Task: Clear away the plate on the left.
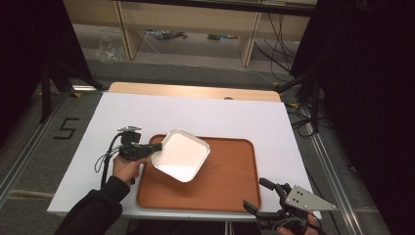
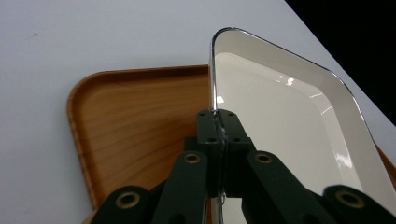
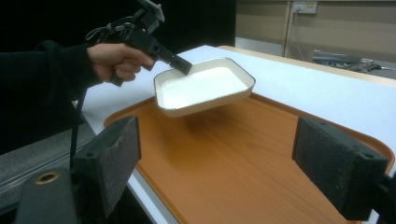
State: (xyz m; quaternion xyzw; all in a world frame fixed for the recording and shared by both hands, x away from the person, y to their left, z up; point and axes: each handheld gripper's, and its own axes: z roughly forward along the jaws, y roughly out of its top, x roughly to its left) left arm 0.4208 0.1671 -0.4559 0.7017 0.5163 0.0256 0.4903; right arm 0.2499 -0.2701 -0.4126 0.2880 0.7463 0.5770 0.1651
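White sheeting covers the desk (image 1: 147, 112), with dark curtains at both sides and pale shelving behind. On the desk's near half lies a brown wooden tray (image 1: 230, 181).

At the tray's left edge the left gripper (image 1: 149, 148) has its jaws pinched together on the thin rim of a shallow white dish (image 1: 180, 155); the left gripper view shows that rim (image 2: 213, 84) caught edge-on between the two black pads. From the right gripper view the dish (image 3: 203, 86) hangs clear of the tray, over its far left corner, tilted a little, with a shadow on the wood below.

It looks rigid and glossy, probably enamel or melamine, so fairly light but slick. Held by one edge alone, its weight hangs out past the pads, and it could pivot or slip if swung quickly. A hold at the middle of a long side, pads well over the lip, seems soundest; setting it down flat will spare any chipping.

The right gripper (image 1: 264, 196) waits at the desk's near right corner, jaws wide apart and empty.
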